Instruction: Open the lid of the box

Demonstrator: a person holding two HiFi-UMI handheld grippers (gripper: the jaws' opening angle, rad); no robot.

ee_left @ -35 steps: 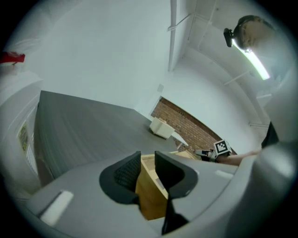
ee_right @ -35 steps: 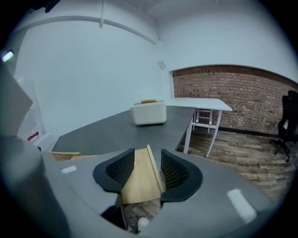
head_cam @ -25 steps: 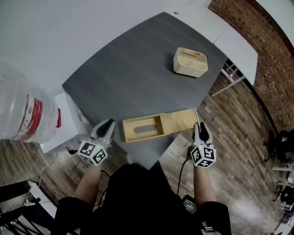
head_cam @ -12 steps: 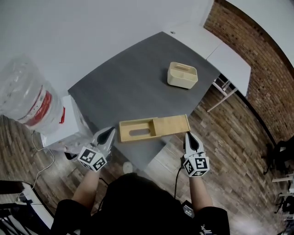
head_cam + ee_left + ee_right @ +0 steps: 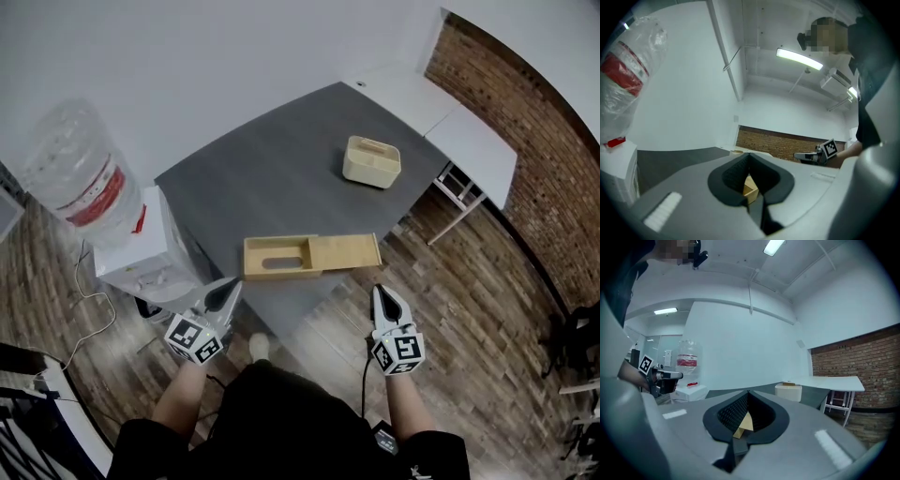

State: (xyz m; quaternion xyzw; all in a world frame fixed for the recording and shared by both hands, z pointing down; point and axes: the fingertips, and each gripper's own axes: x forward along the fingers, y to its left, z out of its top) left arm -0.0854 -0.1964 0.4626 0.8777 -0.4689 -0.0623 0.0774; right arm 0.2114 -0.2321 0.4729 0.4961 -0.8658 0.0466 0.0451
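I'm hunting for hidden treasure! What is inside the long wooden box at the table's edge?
The opened part of the long wooden box shows only bare wood with a dark oval slot, no treasure. Its slid-out lid may cover the right end; that bit cannot be seen.

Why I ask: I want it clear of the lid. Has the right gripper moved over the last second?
Yes. The right gripper has drawn back from the end of the lid, toward the person; its jaws have just been closing, with nothing between them.
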